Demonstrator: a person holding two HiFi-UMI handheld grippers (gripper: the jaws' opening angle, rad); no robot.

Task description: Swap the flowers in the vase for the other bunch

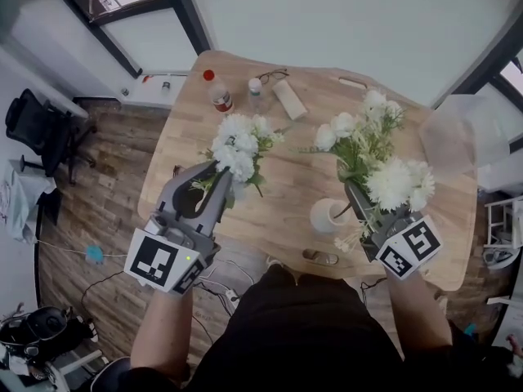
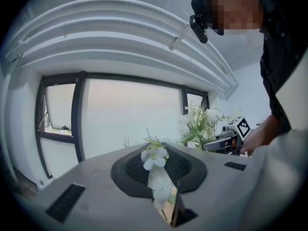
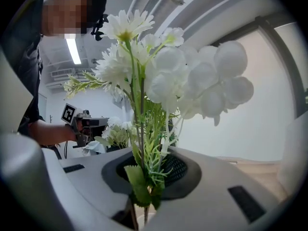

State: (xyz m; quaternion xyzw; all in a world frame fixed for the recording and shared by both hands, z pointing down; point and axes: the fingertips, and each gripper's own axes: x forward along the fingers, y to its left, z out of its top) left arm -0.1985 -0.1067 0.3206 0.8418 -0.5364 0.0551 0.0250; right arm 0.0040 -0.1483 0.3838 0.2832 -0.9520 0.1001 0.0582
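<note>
My left gripper (image 1: 219,184) is shut on the stems of a small bunch of white flowers (image 1: 241,149), held above the left half of the wooden table (image 1: 286,198). In the left gripper view its jaws (image 2: 166,198) pinch those white blooms (image 2: 154,158). My right gripper (image 1: 356,194) is shut on a larger bunch of white flowers with green leaves (image 1: 372,153); the right gripper view shows the stems (image 3: 142,177) between its jaws (image 3: 139,203). A white vase (image 1: 328,216) stands just left of the right gripper. One dark stem reaches towards its mouth; whether it is inside I cannot tell.
At the table's far side stand a red-capped bottle (image 1: 218,93), a small bottle (image 1: 256,91), glasses (image 1: 273,77) and a pale block (image 1: 289,100). A clear plastic bag (image 1: 449,133) lies at the right edge. An office chair (image 1: 37,129) stands on the floor at the left.
</note>
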